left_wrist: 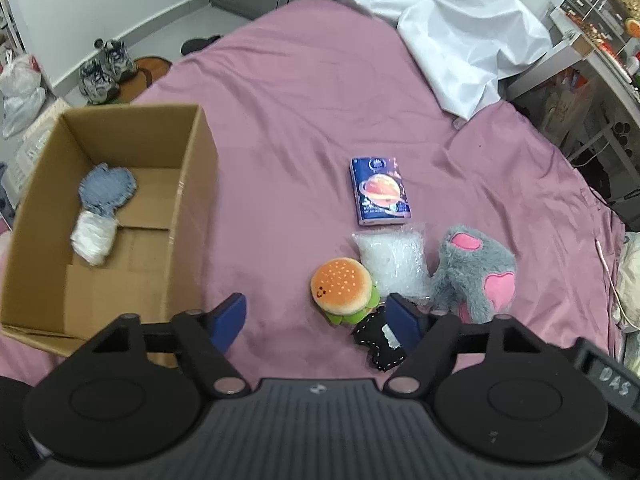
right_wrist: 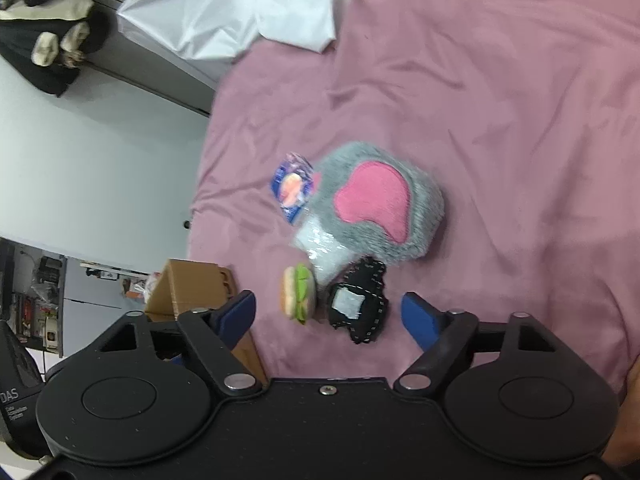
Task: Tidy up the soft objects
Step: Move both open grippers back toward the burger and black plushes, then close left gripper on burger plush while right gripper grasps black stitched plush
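Observation:
On the pink bedsheet (left_wrist: 304, 120) lie a burger plush (left_wrist: 342, 286), a black stitched fabric piece (left_wrist: 378, 340), a clear bag of white filling (left_wrist: 394, 264), a grey paw plush with pink pads (left_wrist: 474, 272) and a blue tissue pack (left_wrist: 380, 192). My left gripper (left_wrist: 316, 308) hovers open above the burger and the black piece, gripping nothing. In the right wrist view, my right gripper (right_wrist: 329, 302) is open over the burger (right_wrist: 298, 294) and the black piece (right_wrist: 358, 306), with the paw plush (right_wrist: 380, 200) beyond. Nothing is pressed by either gripper's pads.
An open cardboard box (left_wrist: 192, 208) stands on the bed at the left, holding a denim piece (left_wrist: 108, 188) and a white bundle (left_wrist: 94, 240). A white sheet (left_wrist: 460, 40) covers the far right. Shoes (left_wrist: 102, 68) sit on the floor beyond the bed.

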Demonstrator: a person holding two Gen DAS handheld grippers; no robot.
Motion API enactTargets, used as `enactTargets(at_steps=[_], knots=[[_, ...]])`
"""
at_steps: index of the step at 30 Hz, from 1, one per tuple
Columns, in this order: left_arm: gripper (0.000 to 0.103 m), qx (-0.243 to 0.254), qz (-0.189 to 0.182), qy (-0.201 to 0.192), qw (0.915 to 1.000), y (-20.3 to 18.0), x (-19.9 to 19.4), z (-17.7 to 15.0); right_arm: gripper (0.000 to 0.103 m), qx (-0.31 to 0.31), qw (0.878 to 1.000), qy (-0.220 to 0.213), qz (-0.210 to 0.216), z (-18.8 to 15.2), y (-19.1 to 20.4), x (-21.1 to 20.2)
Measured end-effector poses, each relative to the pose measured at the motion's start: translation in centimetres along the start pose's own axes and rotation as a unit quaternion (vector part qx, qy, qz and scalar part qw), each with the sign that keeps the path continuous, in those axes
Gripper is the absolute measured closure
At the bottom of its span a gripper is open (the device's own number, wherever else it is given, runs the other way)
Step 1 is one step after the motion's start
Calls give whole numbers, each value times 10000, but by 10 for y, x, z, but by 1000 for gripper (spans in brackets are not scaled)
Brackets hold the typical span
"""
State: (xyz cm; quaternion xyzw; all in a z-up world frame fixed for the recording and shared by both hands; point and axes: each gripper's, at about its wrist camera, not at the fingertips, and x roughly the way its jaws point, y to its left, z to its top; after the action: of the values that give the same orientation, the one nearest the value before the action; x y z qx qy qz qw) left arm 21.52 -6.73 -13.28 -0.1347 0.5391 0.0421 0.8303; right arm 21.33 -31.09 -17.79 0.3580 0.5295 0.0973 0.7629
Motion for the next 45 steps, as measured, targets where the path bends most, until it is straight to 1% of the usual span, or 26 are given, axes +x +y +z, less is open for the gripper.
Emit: enactTargets(at_steps=[1,3,10,13,19,21,23,24,25,28,31,36,44,45], knots=[[32,-15,21,35,10000,-1,5,1,34,63,9999,72,-36,2,-3,5],[34,-56,39,109,9999,-4,14,2,39,187,9995,241,-99,3,-7,15],[35,-84,106,268,9995,-13,42,8,49,176,9984,513,-170,5,-9,36],[39,-111,100,361,9992,-17,55,9,53,200,9978,606,-204,7,-11,43],[42,-280,119,528,9981,-17,78,7,54,175,9969,727,-259,10,-14,54],[42,-354,66,589,9976,-15,84,6,54,162,9967,738,-299,11,-14,57],[47,-451,1,614,9971,-13,88,7,54,185,9963,773,-315,12,-15,60],[54,-480,-27,623,9969,-13,89,7,54,188,9962,792,-313,12,-15,61],[57,-507,-42,632,9967,-13,90,8,54,170,9962,802,-304,12,-15,62],[62,-564,-53,613,9965,-12,91,9,54,13,9958,868,-272,11,-9,67],[63,-574,0,568,9967,-9,88,12,54,-138,9952,916,-317,9,-3,72],[63,-586,107,468,9971,-2,81,17,54,-202,9953,873,-364,10,-1,74],[63,-651,83,402,9970,6,63,21,54,-373,9948,847,-427,10,8,86],[63,-654,93,376,9971,6,59,21,56,-499,9942,837,-460,10,13,89]])
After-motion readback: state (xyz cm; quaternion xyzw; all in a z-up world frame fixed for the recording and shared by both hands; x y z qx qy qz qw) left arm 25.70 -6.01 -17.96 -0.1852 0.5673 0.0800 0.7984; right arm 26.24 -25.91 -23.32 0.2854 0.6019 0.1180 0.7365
